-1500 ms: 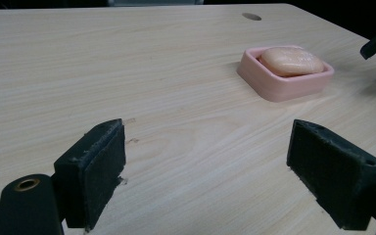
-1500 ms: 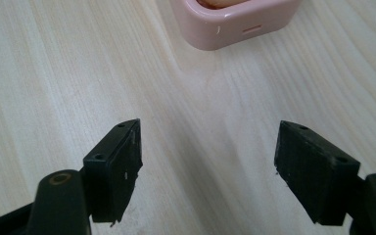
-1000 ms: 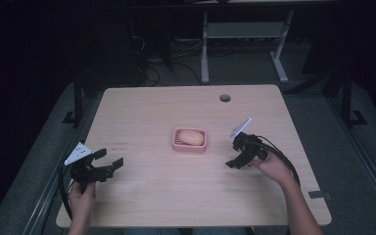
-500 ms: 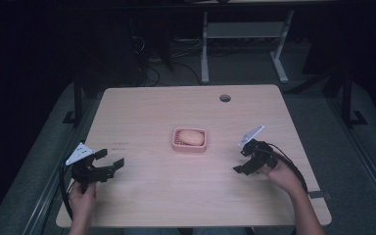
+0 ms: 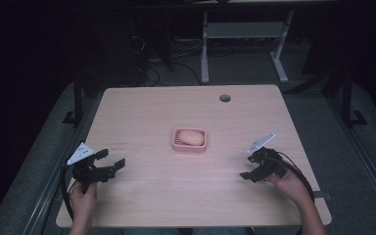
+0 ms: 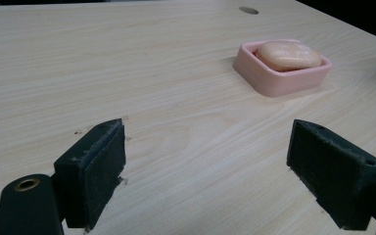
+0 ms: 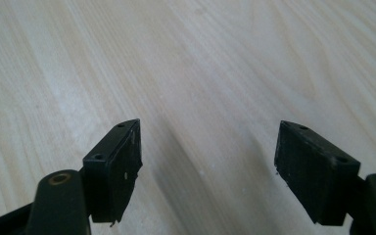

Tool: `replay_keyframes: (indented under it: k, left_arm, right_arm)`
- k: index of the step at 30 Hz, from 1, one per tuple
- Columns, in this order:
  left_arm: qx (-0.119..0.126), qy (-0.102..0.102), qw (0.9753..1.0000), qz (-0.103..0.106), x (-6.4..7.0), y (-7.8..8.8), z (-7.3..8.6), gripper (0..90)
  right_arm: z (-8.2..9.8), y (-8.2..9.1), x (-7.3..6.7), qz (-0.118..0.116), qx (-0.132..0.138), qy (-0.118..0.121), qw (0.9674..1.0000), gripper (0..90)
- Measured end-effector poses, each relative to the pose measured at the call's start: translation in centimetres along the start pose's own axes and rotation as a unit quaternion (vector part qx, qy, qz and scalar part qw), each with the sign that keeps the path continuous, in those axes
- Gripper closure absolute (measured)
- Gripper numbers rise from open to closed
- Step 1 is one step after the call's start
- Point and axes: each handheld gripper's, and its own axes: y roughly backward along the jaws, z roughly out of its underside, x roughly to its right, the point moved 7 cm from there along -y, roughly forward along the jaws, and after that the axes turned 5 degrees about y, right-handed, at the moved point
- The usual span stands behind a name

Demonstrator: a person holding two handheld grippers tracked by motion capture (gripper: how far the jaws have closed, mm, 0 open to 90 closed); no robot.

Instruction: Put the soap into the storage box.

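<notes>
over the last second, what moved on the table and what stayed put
The right gripper drew back from beside the soap dish toward the person's edge of the table and a little outward, jaws open and empty throughout. The left gripper stayed where it was, also open. The dish and the soap in it did not move.

No readable text anywhere — no labels, brands, numbers or signs on anything in view

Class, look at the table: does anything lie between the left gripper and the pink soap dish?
Nothing visible does. Bare table lies between the open left gripper and the soap dish, with its soap.
</notes>
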Motion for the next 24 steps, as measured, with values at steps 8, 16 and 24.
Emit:
replay_keyframes:
  k: [8, 16, 24]
  left_arm:
    - [-0.007, -0.009, 0.9999, 0.003, 0.3, -0.4, 0.1, 14.3]
    - [-0.010, -0.008, 0.9999, 0.005, 0.6, -1.0, 0.1, 14.3]
    - [-0.020, -0.022, 0.9995, 0.008, 1.0, -1.5, 0.2, 14.2]
  right_arm:
    - [1.6, 0.7, -0.5, 0.007, 0.018, -0.014, 0.9997, 25.2]
    - [3.1, 1.3, -1.4, 0.017, 0.033, -0.026, 0.9990, 25.1]
    - [4.7, 2.4, -3.4, 0.044, 0.063, -0.039, 0.9963, 24.4]
